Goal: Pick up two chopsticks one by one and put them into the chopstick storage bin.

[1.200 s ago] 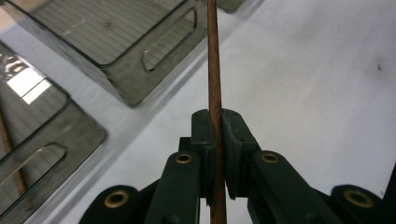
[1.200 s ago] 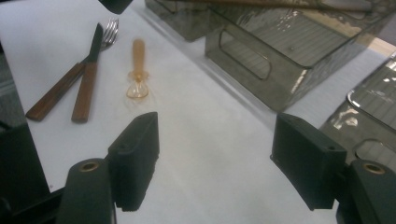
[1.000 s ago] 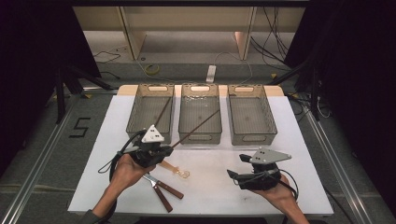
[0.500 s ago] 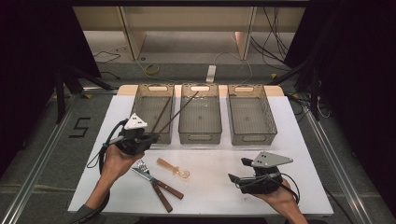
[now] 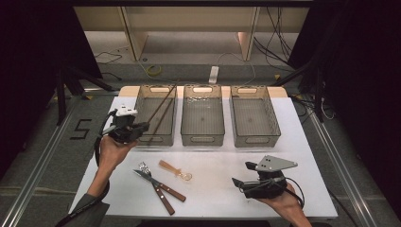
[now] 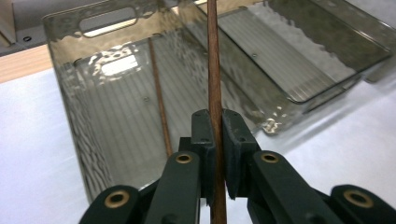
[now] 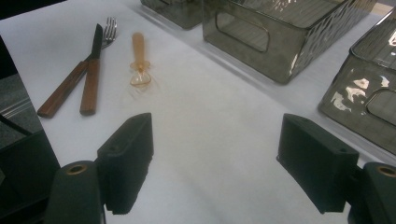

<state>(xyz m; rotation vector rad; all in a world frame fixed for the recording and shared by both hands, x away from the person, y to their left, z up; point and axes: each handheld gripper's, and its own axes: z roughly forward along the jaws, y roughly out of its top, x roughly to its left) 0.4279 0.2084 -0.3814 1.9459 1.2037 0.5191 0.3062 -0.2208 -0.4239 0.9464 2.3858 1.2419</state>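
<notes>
The left gripper (image 5: pixel 142 126) sits at the near left corner of the leftmost tray (image 5: pixel 140 107), its jaws clamped tight on a brown chopstick (image 6: pixel 214 70) that slants up over that tray. A second chopstick (image 6: pixel 159 98) lies inside the same tray, leaning along its floor. On the white table (image 5: pixel 217 189) in front lie a wood-handled knife (image 5: pixel 163 181) and fork (image 5: pixel 157 189), crossed, with a translucent amber spoon (image 5: pixel 174 169) just beside them. The middle tray (image 5: pixel 202 140) and right tray (image 5: pixel 274 118) stand in line. The right gripper (image 5: pixel 239 183) rests low over the table's near right part, its jaws wide apart with nothing between them.
</notes>
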